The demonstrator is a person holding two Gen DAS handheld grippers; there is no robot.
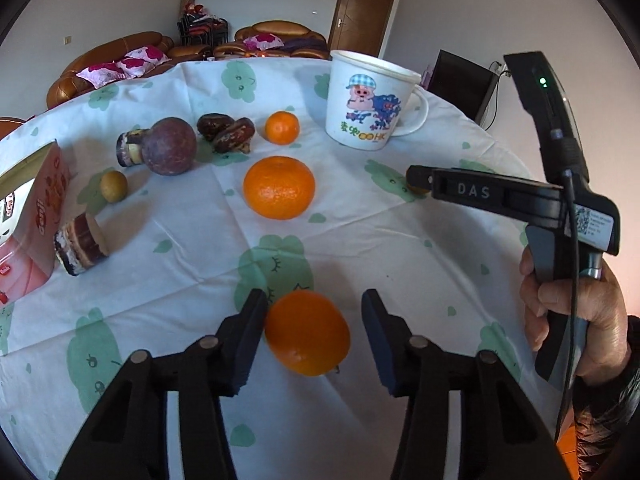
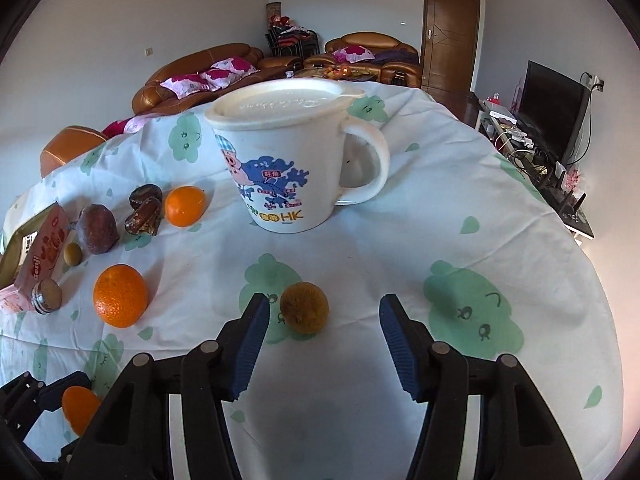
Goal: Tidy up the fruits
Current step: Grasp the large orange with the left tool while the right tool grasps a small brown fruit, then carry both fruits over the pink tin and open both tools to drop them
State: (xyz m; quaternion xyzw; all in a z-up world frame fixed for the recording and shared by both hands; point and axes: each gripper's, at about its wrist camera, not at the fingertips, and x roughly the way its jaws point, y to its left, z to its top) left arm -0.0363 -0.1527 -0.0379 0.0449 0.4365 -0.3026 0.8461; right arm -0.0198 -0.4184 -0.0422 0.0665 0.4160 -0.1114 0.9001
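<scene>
Pickup step: left gripper (image 1: pixel 314 316) unclenched around orange (image 1: pixel 307 332); right gripper (image 2: pixel 324 318) unclenched, small yellowish fruit (image 2: pixel 304 308) at 11 o'clock. Next, likely: clench, lift.

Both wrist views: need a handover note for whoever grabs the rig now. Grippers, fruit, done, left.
Left gripper: open around the near orange, one pad at its side, no clear grip.
Right gripper: open, small brownish fruit between the fingers, apart from both.
On the cloth: big orange, small orange, purple fruit, dates, small green fruit. Lidded mug behind.
Done: nothing visibly sorted.
Left: everything.
</scene>
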